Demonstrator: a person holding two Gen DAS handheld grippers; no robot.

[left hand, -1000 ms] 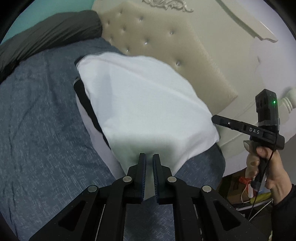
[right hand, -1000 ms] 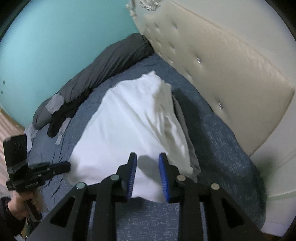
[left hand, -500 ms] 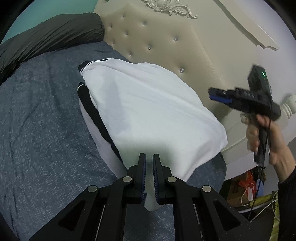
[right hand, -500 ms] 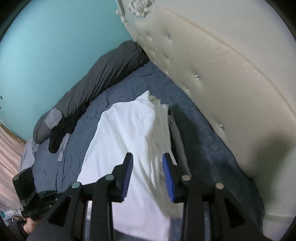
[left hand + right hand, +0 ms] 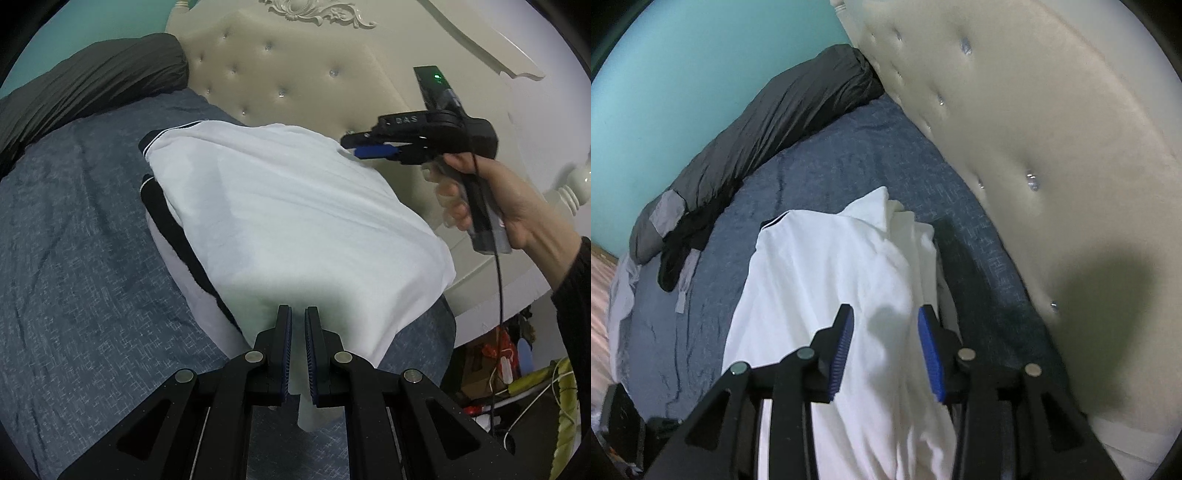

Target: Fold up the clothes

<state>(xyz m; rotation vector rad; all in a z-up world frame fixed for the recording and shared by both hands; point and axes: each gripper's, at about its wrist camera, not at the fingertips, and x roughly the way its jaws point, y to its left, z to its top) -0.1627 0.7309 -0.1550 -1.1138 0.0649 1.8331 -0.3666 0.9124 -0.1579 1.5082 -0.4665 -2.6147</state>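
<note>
On the far left, a dark grey duvet (image 5: 85, 81) is bunched along the teal wall, well clear of the work. The blue bedsheet (image 5: 74, 258) carries the white garment (image 5: 295, 221), black trim (image 5: 177, 236) showing along its left edge. It looks partly folded: 1 layer is doubled over, and the edges are not yet squared. The left gripper (image 5: 297, 354) is closed almost fully on the garment's near edge, a tuft of cloth hanging below its fingers. To the right, the right gripper (image 5: 882, 354) hovers above the garment's right side, fingers spread wide and holding nothing. The tufted headboard (image 5: 295, 74) stands just beside the garment on the right, leaving little room there for the next fold.
</note>
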